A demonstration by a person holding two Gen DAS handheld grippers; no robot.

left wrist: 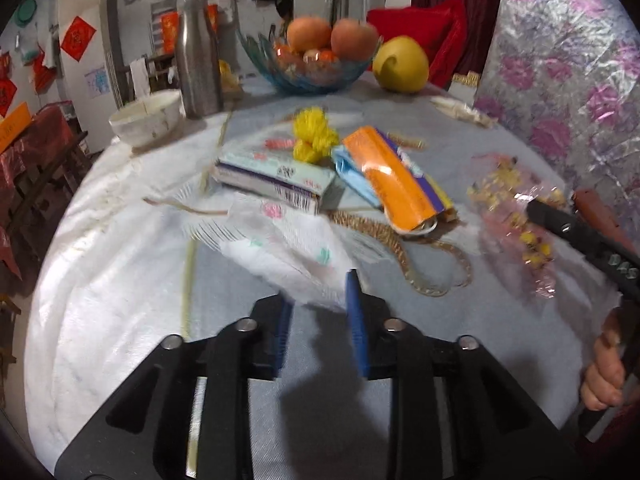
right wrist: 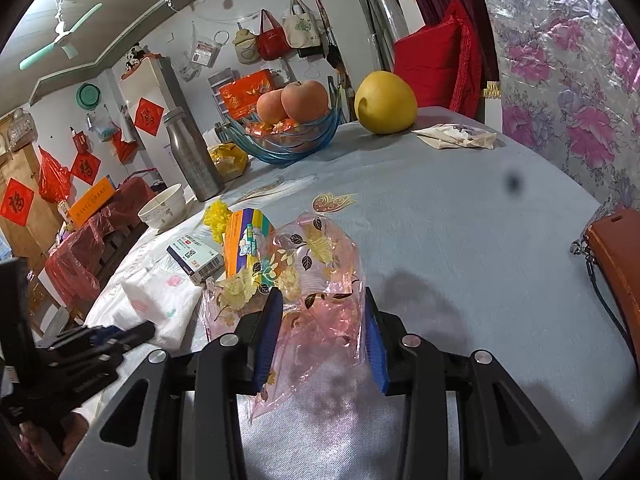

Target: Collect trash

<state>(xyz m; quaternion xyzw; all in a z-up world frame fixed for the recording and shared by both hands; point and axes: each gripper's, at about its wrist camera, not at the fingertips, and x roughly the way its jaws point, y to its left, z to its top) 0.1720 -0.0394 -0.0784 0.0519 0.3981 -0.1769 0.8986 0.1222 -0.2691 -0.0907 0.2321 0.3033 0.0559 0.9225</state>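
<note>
A white tissue pack lies on the grey tablecloth, its near edge between the fingers of my open left gripper; it also shows in the right wrist view. A clear pink flowered plastic bag lies between the fingers of my open right gripper; it also shows in the left wrist view. Beyond lie a medicine box, an orange packet, a yellow ribbon bow and a gold ribbon.
A white bowl, a steel bottle, a blue fruit bowl and a yellow pomelo stand at the table's far side. A brown case lies at the right edge. A flowered plastic curtain hangs on the right.
</note>
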